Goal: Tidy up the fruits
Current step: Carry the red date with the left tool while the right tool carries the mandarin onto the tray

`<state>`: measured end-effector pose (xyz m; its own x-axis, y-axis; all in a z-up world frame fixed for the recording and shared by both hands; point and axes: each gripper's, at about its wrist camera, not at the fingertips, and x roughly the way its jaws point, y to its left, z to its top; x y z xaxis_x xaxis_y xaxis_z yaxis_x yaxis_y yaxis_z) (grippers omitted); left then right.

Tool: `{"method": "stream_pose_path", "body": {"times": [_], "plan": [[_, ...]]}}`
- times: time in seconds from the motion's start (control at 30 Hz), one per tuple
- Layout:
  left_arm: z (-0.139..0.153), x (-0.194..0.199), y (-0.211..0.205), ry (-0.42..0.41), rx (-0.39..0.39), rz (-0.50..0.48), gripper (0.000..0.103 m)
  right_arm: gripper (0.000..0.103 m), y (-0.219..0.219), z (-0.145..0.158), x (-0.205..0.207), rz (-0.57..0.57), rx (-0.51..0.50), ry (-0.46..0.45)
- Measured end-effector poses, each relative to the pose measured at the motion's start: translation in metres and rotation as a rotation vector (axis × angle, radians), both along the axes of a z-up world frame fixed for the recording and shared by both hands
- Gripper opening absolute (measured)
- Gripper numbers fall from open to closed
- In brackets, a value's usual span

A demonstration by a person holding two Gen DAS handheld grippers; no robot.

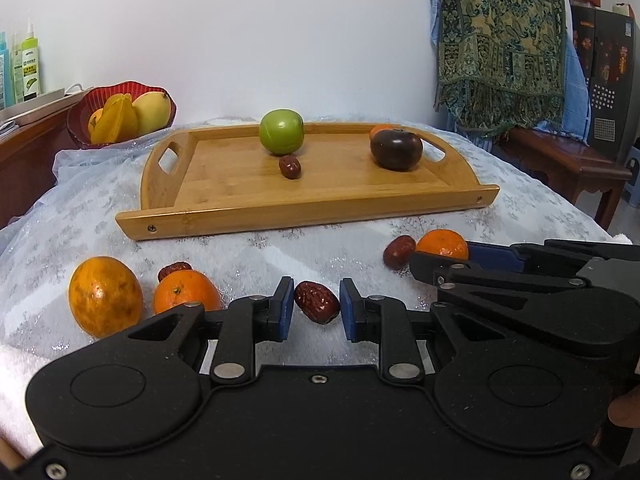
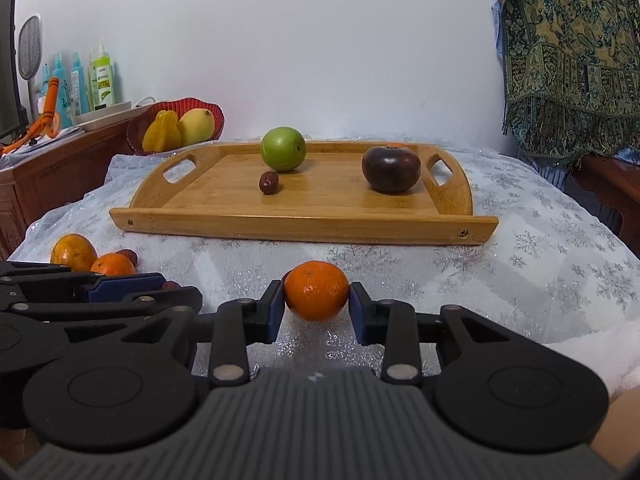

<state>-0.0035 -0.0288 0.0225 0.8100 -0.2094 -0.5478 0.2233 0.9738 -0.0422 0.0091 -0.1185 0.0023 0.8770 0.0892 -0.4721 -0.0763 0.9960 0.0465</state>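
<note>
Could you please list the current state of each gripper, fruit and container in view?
left gripper: shut on a red date.
right gripper: shut on a small orange.
wooden tray: on the cloth, holding three fruits.
green apple: standing on the tray.
dark fruit: standing on the tray.
red bowl: filled with yellow fruit.
large orange: loose on the cloth.

Both wrist cams low over the table, facing the wooden tray (image 1: 308, 208) (image 2: 304, 226) mid-frame; each sees the other's gripper at its edge.
</note>
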Motion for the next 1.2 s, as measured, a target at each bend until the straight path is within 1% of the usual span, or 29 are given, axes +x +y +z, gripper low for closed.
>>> {"method": "stream_pose_path", "body": {"times": [0.17, 0.4, 0.7, 0.93, 1.2], "plan": [[0.005, 0.005, 0.0, -0.008, -0.004, 0.001, 0.023, 0.038, -0.002, 0.004, -0.001, -0.009, 0.023, -0.022], [0.012, 0.016, 0.005, -0.023, -0.016, 0.029, 0.023, 0.038, -0.005, 0.008, 0.003, -0.018, 0.049, -0.037], [0.022, 0.034, 0.009, -0.032, -0.026, 0.038, 0.023, 0.038, -0.004, 0.014, 0.011, -0.021, 0.038, -0.065], [0.035, 0.065, 0.014, -0.038, -0.038, 0.061, 0.023, 0.038, -0.011, 0.026, 0.035, -0.037, 0.059, -0.07], [0.039, 0.112, 0.02, 0.001, -0.075, 0.073, 0.023, 0.039, -0.026, 0.032, 0.069, -0.115, 0.068, -0.058]]}}
